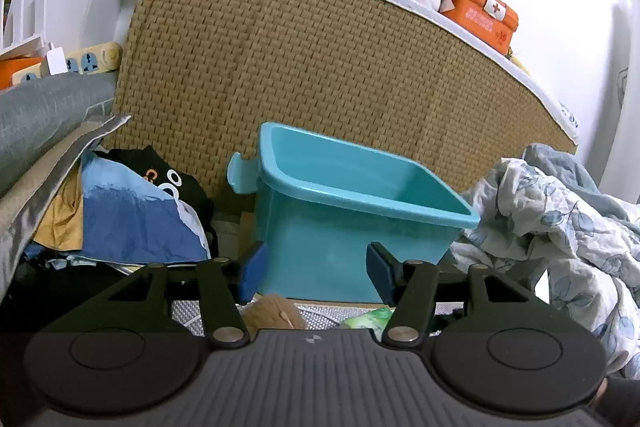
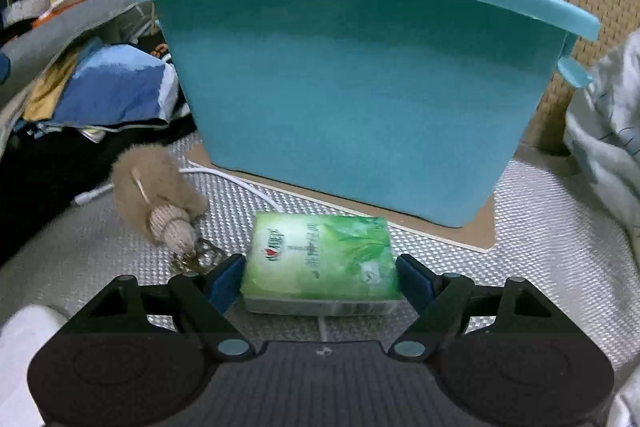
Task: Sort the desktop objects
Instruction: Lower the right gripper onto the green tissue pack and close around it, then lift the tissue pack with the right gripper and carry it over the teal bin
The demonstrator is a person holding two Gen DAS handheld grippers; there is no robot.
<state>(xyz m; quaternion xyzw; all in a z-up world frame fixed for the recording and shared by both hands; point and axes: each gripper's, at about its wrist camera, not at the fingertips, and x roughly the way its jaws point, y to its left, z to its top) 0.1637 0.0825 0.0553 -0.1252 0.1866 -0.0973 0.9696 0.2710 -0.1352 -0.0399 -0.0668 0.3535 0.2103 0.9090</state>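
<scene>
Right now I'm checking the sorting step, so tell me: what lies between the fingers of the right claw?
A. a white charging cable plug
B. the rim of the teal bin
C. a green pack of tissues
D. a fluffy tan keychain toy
C: in the right wrist view the green pack of tissues lies on the mat between the right claw fingers, in front of the teal bin.

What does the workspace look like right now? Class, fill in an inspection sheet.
Surface: silver woven mat, brown board under bin.
Job's things: teal plastic bin, empty; green tissue pack; tan fluffy keychain toy.
Clutter: blue printed cloth pile; floral quilt.
Grippers: left gripper open, empty; right gripper straddles pack, grip unclear.
Cables: white cable on mat.
Surroundings: woven rattan headboard, orange first-aid box, plush toys.
</scene>
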